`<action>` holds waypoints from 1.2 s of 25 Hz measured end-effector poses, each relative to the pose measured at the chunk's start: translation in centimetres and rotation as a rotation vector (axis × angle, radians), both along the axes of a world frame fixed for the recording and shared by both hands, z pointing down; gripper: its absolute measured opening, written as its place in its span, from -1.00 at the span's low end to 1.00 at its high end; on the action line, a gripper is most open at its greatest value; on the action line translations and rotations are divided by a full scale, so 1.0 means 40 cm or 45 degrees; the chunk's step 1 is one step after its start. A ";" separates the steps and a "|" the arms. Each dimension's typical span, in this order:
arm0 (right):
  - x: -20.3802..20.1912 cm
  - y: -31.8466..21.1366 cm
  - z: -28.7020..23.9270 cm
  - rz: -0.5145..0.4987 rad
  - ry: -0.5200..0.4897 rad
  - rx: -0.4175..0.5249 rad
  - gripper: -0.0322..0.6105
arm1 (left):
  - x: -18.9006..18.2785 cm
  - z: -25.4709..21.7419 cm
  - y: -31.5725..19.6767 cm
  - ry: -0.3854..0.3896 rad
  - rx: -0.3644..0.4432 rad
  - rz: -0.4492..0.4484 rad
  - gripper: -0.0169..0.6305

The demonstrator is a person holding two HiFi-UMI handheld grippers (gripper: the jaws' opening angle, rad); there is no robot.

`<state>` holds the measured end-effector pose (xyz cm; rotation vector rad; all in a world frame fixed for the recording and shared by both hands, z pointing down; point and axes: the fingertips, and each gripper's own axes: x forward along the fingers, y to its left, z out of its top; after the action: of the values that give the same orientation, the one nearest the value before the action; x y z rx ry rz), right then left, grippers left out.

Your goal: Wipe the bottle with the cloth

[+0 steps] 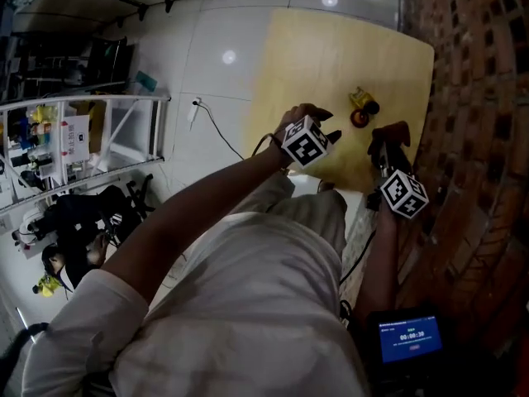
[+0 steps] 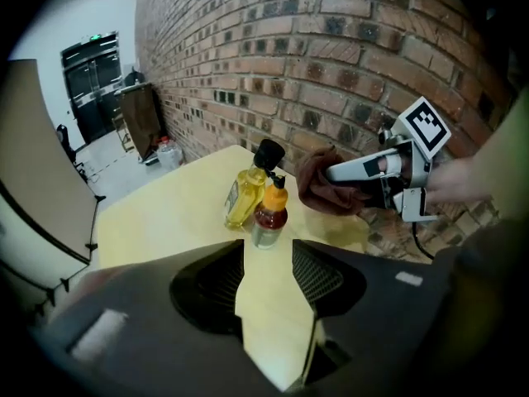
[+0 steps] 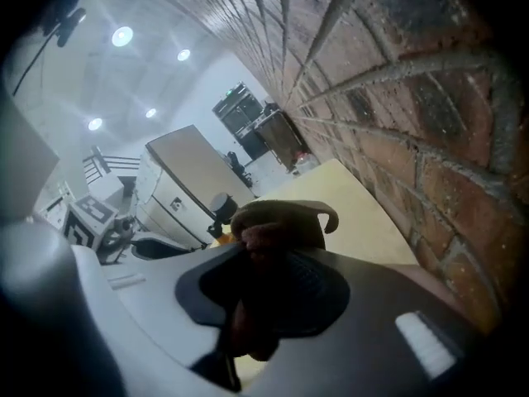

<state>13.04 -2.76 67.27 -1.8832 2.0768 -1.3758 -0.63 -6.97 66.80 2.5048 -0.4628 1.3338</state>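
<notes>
Ceiling lamps point(image 3: 122, 35) glare on pale floor tiles point(image 1: 229, 57), the scene is dim, and both gripper views bend at dark edges.

I see a yellow black-capped bottle point(image 2: 244, 198) and a smaller orange-capped bottle point(image 2: 269, 218) upright, touching, on the table point(image 2: 165, 222); brown cloth point(image 2: 321, 190) bunched in my right gripper point(image 3: 269, 251).
</notes>
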 end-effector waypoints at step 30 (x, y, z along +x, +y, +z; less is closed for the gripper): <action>-0.604 0.403 -0.410 0.271 0.119 0.322 -0.63 | -1.076 0.008 0.388 0.260 -0.201 -0.323 -0.52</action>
<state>-11.12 13.35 50.87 -2.0205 1.9127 -0.9498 -43.67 8.56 67.10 2.3297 -0.5818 0.9701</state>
